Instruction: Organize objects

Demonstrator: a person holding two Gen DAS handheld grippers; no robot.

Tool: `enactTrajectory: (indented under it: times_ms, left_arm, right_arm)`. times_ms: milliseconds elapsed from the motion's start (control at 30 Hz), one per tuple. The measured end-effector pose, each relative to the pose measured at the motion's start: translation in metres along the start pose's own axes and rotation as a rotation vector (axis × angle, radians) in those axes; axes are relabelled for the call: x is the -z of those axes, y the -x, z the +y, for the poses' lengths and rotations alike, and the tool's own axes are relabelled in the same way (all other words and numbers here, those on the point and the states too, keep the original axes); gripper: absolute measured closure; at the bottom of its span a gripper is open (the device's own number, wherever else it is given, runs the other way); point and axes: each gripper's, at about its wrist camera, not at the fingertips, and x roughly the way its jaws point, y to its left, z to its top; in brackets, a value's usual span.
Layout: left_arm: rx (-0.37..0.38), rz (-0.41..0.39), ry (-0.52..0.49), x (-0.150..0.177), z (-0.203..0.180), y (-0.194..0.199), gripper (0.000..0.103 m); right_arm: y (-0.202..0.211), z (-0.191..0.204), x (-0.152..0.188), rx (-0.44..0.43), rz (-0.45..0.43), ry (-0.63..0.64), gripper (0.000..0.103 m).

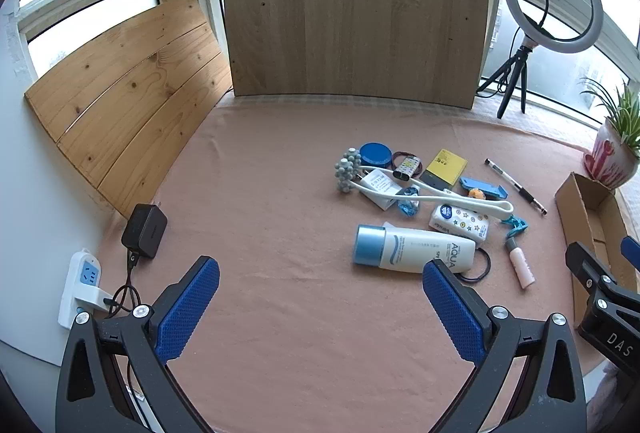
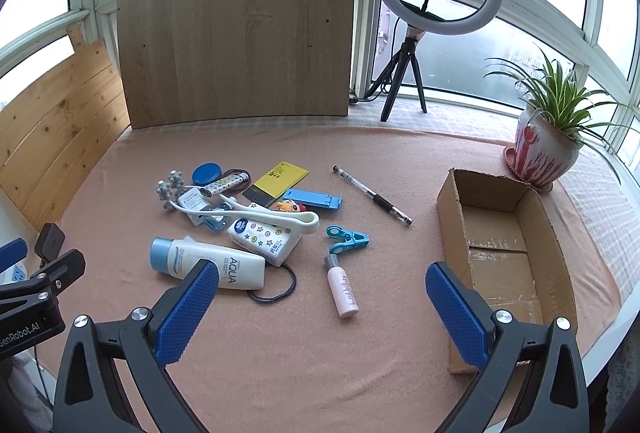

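Both tools hang low over the pink cloth, and both are spread wide with nothing between their blue pads.

The things to tidy lie in a messy pile. In the right wrist view the pile sits in the middle left of the frame, and the open cardboard box sits at the right of the frame, with nothing in it. So the box is likely where the things should go.

The right gripper looks like the nearer one for the first pick. Just above the gap between its pads lies the small pink bottle. It lies flat on the cloth, apart from the pile. Its grey cap points up the frame and its bottom points down the frame, leaning a bit to the right. The bottle's long side runs almost along the tool's fingers, so spread pads could close across its thin body. The blue clip lies just above the bottle's cap.

In the left wrist view the left gripper has bare cloth ahead of it. The big white AQUA bottle lies to the upper right of the gap, just above the right pad. It lies sideways across the frame, blue cap to the left. The box is at the far right edge there, well apart from this tool.

The black pen lies alone between the pile and the box.
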Motion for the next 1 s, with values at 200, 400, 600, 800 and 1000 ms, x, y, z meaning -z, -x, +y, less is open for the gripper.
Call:
enactTrajectory:
  times_ms: [200, 400, 600, 800, 1000]
  left_arm:
    - [0.022, 0.043, 0.011, 0.003, 0.001, -0.014, 0.000]
    - [0.028, 0.076, -0.012, 0.008, -0.004, -0.029, 0.000]
    - [0.014, 0.091, -0.022, 0.009, -0.002, -0.042, 0.000]
    - [0.018, 0.103, -0.020, 0.002, 0.003, -0.059, 0.000]
    - [0.027, 0.105, -0.031, -0.010, 0.002, -0.075, 0.002]
  right_arm:
    - [-0.005, -0.006, 0.003, 0.012, 0.011, -0.011, 0.001]
    - [-0.017, -0.015, 0.006, -0.028, 0.051, -0.036, 0.001]
    - [-0.029, -0.018, 0.008, -0.054, 0.073, -0.007, 0.001]
    - [-0.051, -0.035, 0.006, -0.124, 0.133, -0.063, 0.001]
    - [-0.076, -0.050, -0.002, -0.172, 0.198, -0.095, 0.018]
